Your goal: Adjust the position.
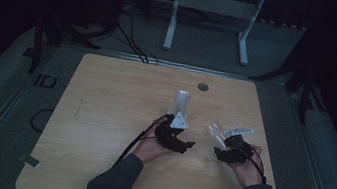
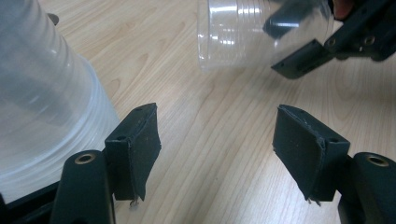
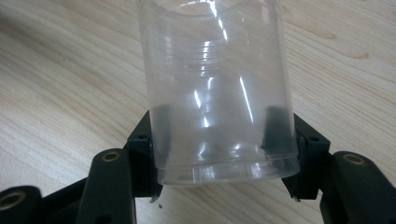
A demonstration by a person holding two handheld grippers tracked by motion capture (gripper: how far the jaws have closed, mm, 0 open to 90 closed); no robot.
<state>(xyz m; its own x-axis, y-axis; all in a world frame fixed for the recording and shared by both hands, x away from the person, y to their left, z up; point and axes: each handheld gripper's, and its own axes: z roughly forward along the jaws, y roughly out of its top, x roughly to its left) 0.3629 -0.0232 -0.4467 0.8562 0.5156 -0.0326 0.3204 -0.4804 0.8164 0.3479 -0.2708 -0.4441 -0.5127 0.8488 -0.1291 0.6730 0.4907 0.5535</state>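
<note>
Jaws on my right gripper (image 3: 217, 156) pinch a clear plastic cup (image 3: 219, 88) by its base end, one pad pressed against each side of the wall, with the ribbed body extending away from me over the wooden table (image 3: 60, 79). In the high view, the right gripper (image 1: 222, 145) sits at the near right of the table (image 1: 102, 115), and the cup (image 1: 216, 132) it holds lies tilted, mouth toward the left and slightly far.

Jaws on my left gripper (image 2: 217, 149) stand spread apart, with bare wood between the pads and nothing gripped (both pad faces are fully visible). In the left gripper view, a stack of clear cups (image 2: 42, 102) stands just beside the outer face of one jaw, outside the gap; whether it touches that jaw I cannot tell. The same view shows the held cup (image 2: 243, 35) farther off, lying on its side in the air above the table, with the right gripper (image 2: 327, 42) clamped on one end.

In the high view, the left gripper (image 1: 178, 136) sits near the middle of the table, the grey plate on top. The stack (image 1: 180, 101) stands upright just beyond it, on the far side. Both hands rest near the table's near edge, the grippers close together but apart.
</note>
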